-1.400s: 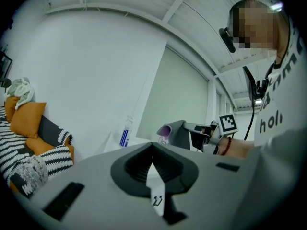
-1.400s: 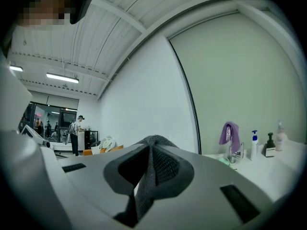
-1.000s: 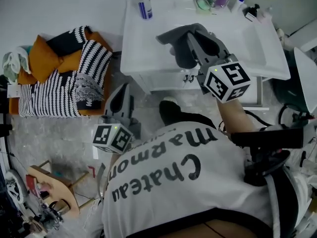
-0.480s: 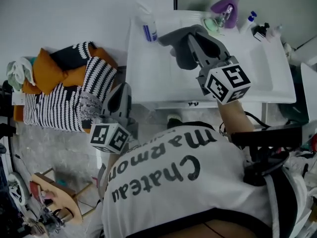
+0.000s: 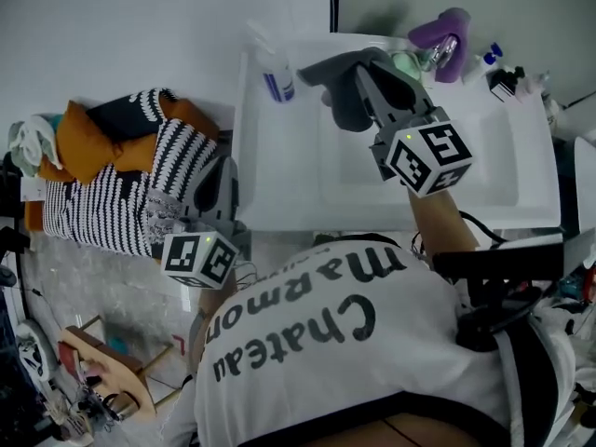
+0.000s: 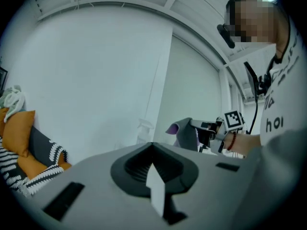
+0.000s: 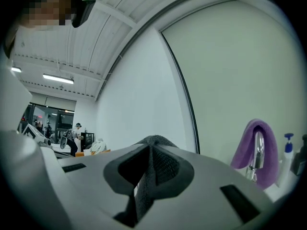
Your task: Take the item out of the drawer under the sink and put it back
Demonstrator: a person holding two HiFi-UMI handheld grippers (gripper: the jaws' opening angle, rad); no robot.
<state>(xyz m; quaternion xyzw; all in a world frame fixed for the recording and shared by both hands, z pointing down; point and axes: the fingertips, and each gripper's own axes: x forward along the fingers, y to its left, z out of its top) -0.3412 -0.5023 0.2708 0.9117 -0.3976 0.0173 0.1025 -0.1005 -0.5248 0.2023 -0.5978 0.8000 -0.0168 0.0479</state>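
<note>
Standing over the white rectangular sink basin (image 5: 279, 208), the person held the right gripper (image 5: 365, 71) above the bowl, its jaws clenched on a dark grey textured cloth (image 5: 337, 96). In the right gripper view the cloth (image 7: 162, 169) was pinched in the seam of the right gripper (image 7: 147, 152), bulging above the tips and hanging down through the gap behind them. The cloth hung in the air over the sink, clear of the basin's surface as far as the head view showed.

The left gripper (image 5: 218, 177) was low at the person's left side, beside the sink's left edge and well apart from the cloth. In its own view the left gripper (image 6: 152, 150) had its jaws closed together with nothing between them.

A purple cloth (image 5: 445, 28) was draped over the tap at the back of the sink, and a clear spray bottle with a blue label (image 5: 277, 74) stood at the back left corner. Orange and black-and-white striped cushions (image 5: 116, 180) lay on the floor to the left.
</note>
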